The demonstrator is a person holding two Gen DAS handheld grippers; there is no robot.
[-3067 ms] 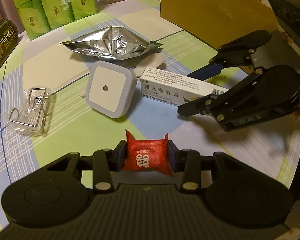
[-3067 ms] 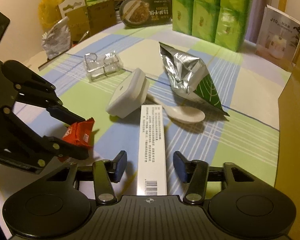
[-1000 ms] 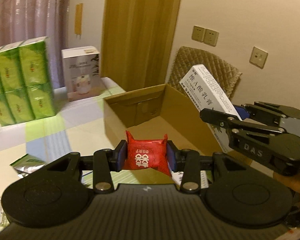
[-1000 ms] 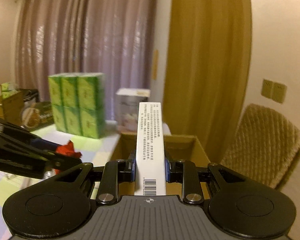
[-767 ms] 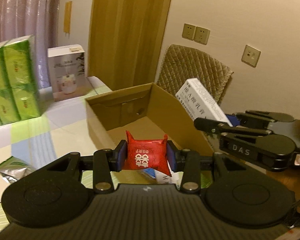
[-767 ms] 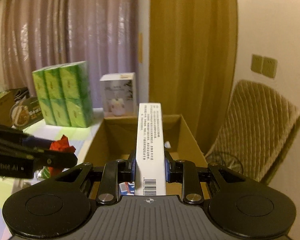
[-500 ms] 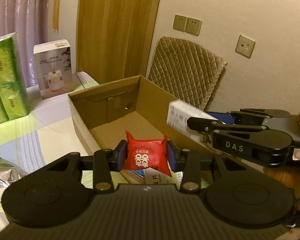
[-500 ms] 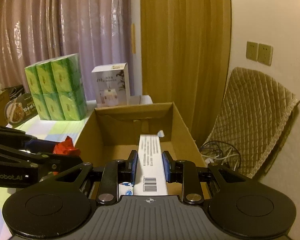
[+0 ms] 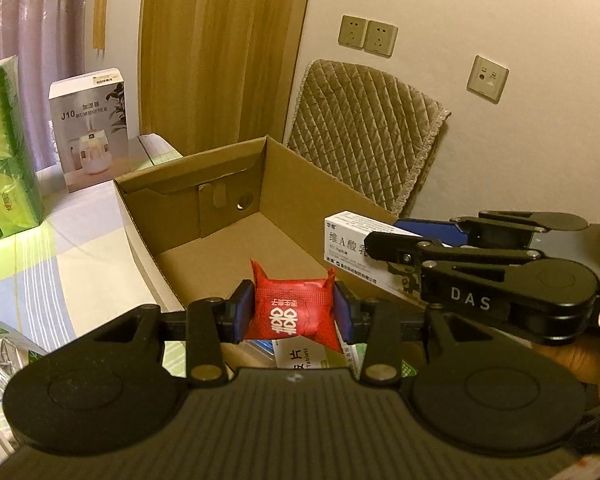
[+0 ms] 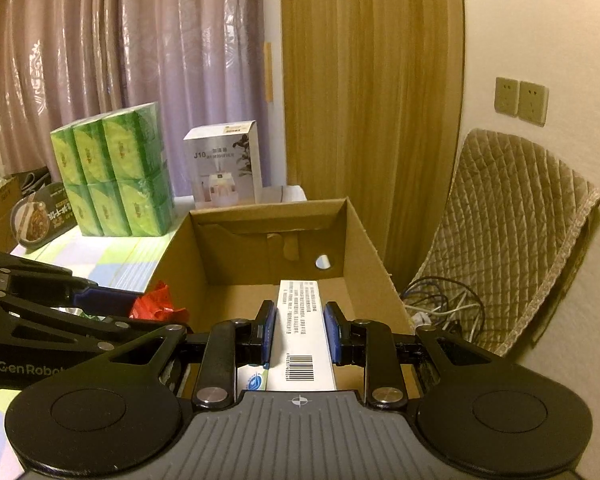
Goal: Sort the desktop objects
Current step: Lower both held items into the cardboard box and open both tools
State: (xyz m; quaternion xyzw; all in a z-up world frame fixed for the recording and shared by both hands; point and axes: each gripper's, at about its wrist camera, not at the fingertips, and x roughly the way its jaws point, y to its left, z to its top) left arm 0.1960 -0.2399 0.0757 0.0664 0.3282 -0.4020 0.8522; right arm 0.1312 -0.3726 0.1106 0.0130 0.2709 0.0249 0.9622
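— Changed since a second back?
— Both tools lower over the cardboard box (image 9: 228,200). Left tool (image 9: 294,312) clamped on the red packet (image 9: 292,308), lower centre; right tool (image 10: 299,332) gripping the white carton (image 10: 302,336), now tilted down into the box.
— Hidden?
— Box contents under the packet: only a "Tablets" label legible.

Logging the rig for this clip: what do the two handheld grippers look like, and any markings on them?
Both are matte black plastic linkage grippers with blue pads on the jaws and silver pivot screws. The left gripper has two round discs on a ribbed black base; seen from the right wrist camera, its side reads "GenRobot", cut off. The right gripper has a ribbed grey base with a crosshair mark; its side reads "DAS". No cables or sleeves show.
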